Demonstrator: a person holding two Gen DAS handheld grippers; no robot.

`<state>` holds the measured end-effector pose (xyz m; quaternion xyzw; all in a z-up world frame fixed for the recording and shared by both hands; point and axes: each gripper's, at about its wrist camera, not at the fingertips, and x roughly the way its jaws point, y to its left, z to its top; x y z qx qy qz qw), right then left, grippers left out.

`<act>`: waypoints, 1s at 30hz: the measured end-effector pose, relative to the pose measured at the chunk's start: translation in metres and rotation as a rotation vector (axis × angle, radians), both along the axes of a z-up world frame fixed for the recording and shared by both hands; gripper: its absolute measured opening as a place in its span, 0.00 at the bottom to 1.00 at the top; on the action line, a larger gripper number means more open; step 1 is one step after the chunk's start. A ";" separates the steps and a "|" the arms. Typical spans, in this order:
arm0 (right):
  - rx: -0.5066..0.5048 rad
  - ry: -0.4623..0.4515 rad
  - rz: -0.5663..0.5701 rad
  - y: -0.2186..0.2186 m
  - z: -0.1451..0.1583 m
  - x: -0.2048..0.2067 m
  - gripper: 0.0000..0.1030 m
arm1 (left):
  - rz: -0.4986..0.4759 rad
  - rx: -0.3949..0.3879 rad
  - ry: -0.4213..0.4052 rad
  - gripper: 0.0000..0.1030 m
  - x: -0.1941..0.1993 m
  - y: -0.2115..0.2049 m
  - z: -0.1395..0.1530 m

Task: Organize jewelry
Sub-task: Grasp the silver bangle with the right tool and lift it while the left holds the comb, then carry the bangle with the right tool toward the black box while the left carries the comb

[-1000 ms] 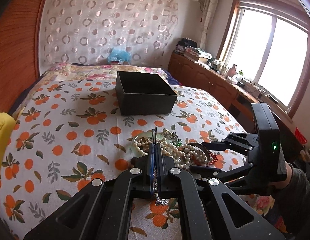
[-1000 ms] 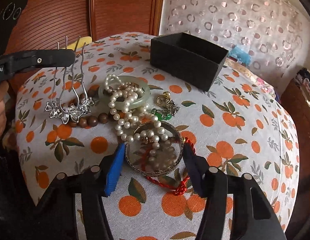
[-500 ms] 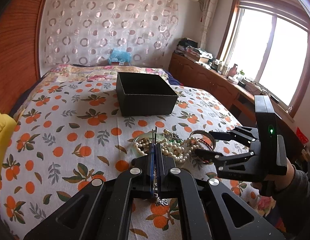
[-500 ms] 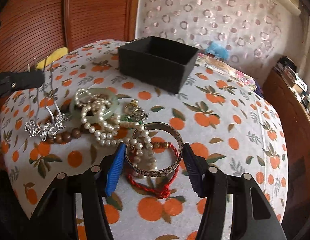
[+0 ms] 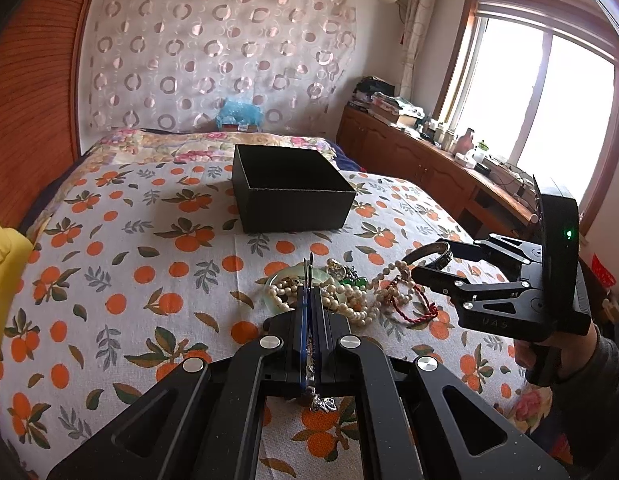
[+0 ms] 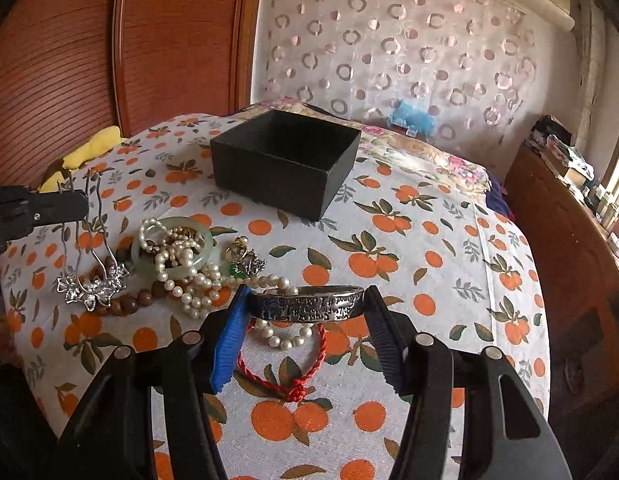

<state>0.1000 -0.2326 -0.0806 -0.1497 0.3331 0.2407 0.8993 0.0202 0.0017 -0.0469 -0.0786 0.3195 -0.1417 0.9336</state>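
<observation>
Right gripper (image 6: 305,312) pinches an engraved metal bangle (image 6: 307,305) between half-spread fingers, above the red cord bracelet (image 6: 287,380). Left gripper (image 5: 309,300), pressed together, clamps a silver hair comb (image 6: 91,276).

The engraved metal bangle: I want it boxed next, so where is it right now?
The engraved metal bangle is clamped between the right gripper fingers, lifted above the red cord bracelet, nearer than the black box.

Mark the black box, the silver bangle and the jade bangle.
black box (image 6: 269,176): right wrist view, front wall.
silver bangle (image 6: 309,307): right wrist view, engraved outer band.
jade bangle (image 6: 138,251): right wrist view, left rim.
</observation>
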 end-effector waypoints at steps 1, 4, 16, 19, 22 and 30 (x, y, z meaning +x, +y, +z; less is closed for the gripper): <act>0.005 0.001 -0.001 0.000 0.000 0.001 0.58 | 0.000 0.001 0.000 0.01 0.000 0.000 0.000; -0.007 -0.012 -0.018 0.000 0.001 0.008 0.58 | 0.000 0.002 0.000 0.01 0.001 0.001 0.000; -0.135 -0.065 -0.087 -0.009 -0.019 0.025 0.58 | 0.000 0.005 -0.001 0.01 0.001 0.000 0.002; -0.145 -0.097 -0.090 -0.016 -0.018 0.023 0.58 | 0.000 0.005 -0.002 0.01 0.001 0.000 0.002; -0.176 -0.123 -0.073 -0.018 -0.023 0.020 0.58 | 0.000 0.005 -0.001 0.01 0.001 0.000 0.002; -0.172 0.034 0.000 -0.022 -0.032 0.019 0.59 | 0.001 0.004 -0.001 0.01 0.001 0.000 0.002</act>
